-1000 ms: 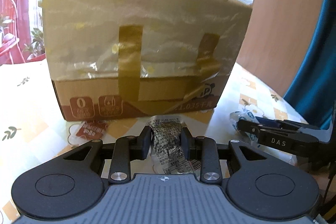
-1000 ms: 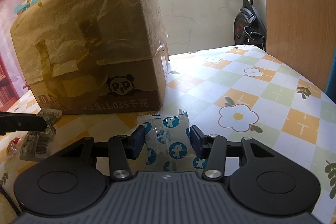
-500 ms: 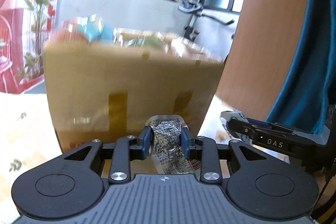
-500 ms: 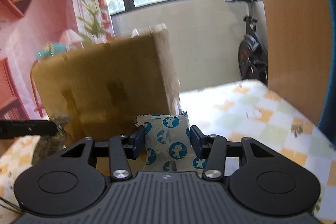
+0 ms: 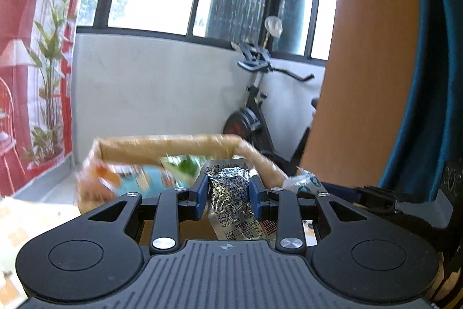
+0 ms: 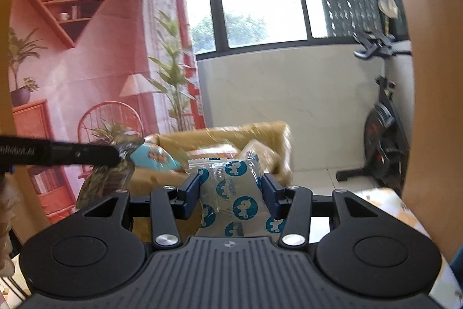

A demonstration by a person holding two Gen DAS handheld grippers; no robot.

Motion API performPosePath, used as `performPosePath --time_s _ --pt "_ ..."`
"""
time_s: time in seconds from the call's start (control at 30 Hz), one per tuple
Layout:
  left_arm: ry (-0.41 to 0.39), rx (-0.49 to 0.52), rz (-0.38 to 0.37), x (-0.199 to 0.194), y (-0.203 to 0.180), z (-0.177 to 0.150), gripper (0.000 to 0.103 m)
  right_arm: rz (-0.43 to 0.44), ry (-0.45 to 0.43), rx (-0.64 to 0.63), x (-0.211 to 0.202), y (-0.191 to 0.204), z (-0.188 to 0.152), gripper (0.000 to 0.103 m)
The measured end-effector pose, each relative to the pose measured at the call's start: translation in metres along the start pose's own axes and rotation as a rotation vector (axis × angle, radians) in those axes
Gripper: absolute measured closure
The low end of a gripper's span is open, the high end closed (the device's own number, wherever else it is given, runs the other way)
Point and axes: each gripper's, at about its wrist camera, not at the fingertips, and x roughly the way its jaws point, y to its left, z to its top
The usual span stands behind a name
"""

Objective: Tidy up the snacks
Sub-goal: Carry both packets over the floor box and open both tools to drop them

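Note:
My left gripper point(image 5: 228, 188) is shut on a silver foil snack packet point(image 5: 230, 193) with black print, held just in front of the open top of the cardboard box point(image 5: 173, 148). The box holds several blurred snack bags point(image 5: 144, 178). My right gripper point(image 6: 230, 187) is shut on a clear packet with blue round bear prints point(image 6: 231, 199), also raised at the height of the box rim point(image 6: 231, 132). The left gripper point(image 6: 58, 154) shows as a black bar with its packet at the left of the right wrist view. The blue-print packet point(image 5: 303, 183) shows at the right of the left wrist view.
A tablecloth with a flower and check pattern point(image 6: 382, 200) lies below. An exercise bike point(image 5: 260, 112) stands behind the box by a white wall. A wooden panel point(image 5: 361, 62) rises at the right. A red room-scene backdrop point(image 6: 86, 62) hangs at the left.
Both grippers have risen with their packets from table level to the height of the box's open top. The box's inside has come into view.

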Motion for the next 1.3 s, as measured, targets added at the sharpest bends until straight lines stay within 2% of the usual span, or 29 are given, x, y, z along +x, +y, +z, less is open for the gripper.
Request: performPosePath --time_s 0.23,0.43,0.77,0.93,1.0,1.03,1.3 --pt "-0.029 -0.028 0.037 0.016 0.027 0.043 0.07 0.044 -0.016 -0.024 0.034 0.008 0.035 0.054" --pt "0.003 -0.101 0.1 0.049 0.065 0.066 0.07 0.065 0.011 -0.052 0.089 0.014 0.059 0.054" --pt "0.048 -0.116 0.179 0.079 0.103 0.071 0.069 0.108 0.084 -0.063 0.17 0.033 0.08 0.054" --pt "0.063 -0.09 0.218 0.085 0.109 0.068 0.061 0.145 0.152 -0.092 0.195 0.046 0.076 0.054" --pt "0.07 -0.085 0.205 0.086 0.112 0.068 0.045 0.145 0.179 -0.107 0.202 0.052 0.073 0.053" --pt "0.065 -0.08 0.206 0.085 0.113 0.068 0.043 0.136 0.18 -0.117 0.203 0.055 0.073 0.051" --pt "0.052 -0.07 0.21 0.06 0.113 0.07 0.042 0.112 0.153 -0.136 0.186 0.06 0.073 0.049"
